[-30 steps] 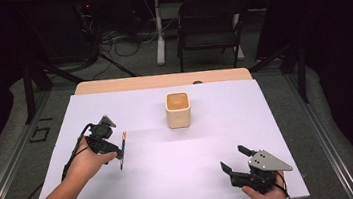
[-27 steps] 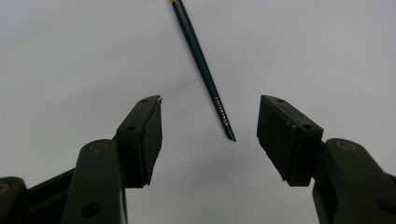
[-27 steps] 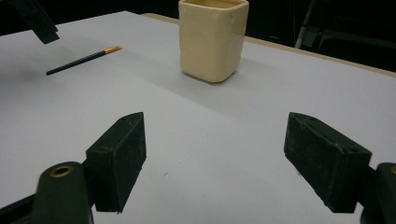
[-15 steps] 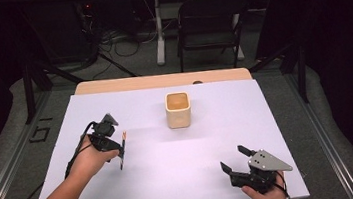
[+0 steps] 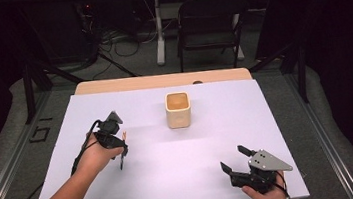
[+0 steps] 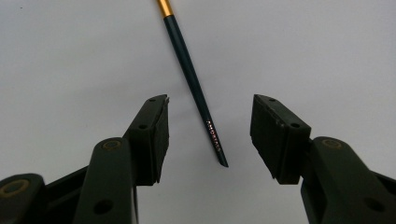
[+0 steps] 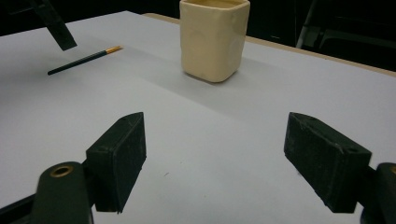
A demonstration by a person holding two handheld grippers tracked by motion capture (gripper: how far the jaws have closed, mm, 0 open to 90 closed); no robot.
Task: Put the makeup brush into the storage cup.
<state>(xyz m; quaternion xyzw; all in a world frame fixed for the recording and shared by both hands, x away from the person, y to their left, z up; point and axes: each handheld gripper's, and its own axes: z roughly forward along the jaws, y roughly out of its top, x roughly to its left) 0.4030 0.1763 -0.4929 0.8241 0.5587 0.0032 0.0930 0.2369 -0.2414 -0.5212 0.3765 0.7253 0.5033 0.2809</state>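
Left forearm reaches in from the lower left, left tongs [image 5: 120,153] pointed down over a dark brush [image 6: 196,88] lying flat on the white tabletop [image 5: 173,180]; the jaws have just been closing, half-spread, straddling the brush handle's tip without touching it. Right tongs [image 5: 232,158] rest near the tabletop's near right edge, spread wide, empty, facing the cream cup [image 5: 178,109].

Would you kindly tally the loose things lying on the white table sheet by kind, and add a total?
Paintbrush: 1
Cream cup: 1
Total: 2
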